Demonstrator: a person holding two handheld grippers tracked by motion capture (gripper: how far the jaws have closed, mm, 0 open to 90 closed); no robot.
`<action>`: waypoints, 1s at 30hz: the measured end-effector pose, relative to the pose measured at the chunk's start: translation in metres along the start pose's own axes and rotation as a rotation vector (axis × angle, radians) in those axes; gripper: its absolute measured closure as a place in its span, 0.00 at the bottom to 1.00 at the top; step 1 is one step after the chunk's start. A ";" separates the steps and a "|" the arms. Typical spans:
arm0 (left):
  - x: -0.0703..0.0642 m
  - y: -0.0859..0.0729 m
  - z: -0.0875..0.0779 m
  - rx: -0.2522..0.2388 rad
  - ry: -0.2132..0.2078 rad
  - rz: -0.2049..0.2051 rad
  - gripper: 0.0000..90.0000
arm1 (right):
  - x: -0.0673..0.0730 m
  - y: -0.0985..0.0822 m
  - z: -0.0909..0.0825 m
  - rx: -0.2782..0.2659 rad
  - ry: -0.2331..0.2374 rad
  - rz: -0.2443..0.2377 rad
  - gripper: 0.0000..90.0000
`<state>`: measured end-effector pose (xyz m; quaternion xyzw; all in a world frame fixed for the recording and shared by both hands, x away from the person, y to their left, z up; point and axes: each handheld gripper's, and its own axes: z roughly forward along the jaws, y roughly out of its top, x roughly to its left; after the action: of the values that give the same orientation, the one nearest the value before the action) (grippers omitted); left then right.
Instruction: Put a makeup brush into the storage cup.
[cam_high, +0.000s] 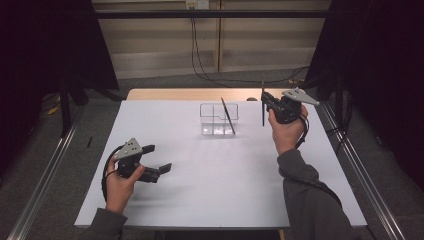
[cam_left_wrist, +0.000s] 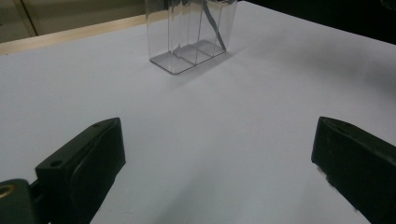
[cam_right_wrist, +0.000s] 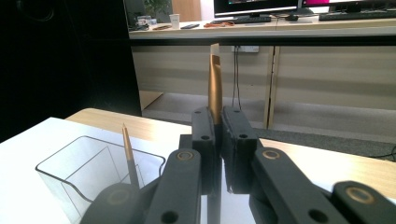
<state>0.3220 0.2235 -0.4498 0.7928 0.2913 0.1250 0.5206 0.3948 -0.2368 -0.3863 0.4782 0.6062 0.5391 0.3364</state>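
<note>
The right hand (cam_high: 286, 131) was raised beside the clear holder (cam_high: 219, 120), its right gripper (cam_high: 265, 106) clamped on an upright brush (cam_right_wrist: 215, 86), while the left gripper (cam_high: 157, 159) rested wide open, holding nothing.

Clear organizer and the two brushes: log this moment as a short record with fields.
surface: white table
container: clear organizer with compartments, upright near the far edge
inside container: thin brush with black handle and gold upper part, leaning
right hand-held gripper: shut on second brush, held upright, to the right of the organizer
left hand-held gripper: open, holding nothing, low over the near left of the table, aimed toward the organizer
contact: second brush is apart from the organizer
</note>
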 end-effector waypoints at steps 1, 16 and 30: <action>0.000 0.000 0.000 0.001 0.001 0.002 0.03 | 0.001 0.001 0.000 0.002 0.003 -0.001 0.94; 0.000 -0.002 -0.003 -0.004 0.005 -0.008 0.03 | 0.012 0.005 0.010 -0.007 0.033 -0.011 0.94; 0.001 -0.004 -0.006 -0.009 0.000 -0.015 0.03 | 0.019 0.011 0.019 -0.022 0.061 -0.028 0.94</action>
<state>0.3180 0.2297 -0.4512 0.7884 0.2965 0.1222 0.5250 0.4092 -0.2130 -0.3775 0.4491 0.6169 0.5553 0.3307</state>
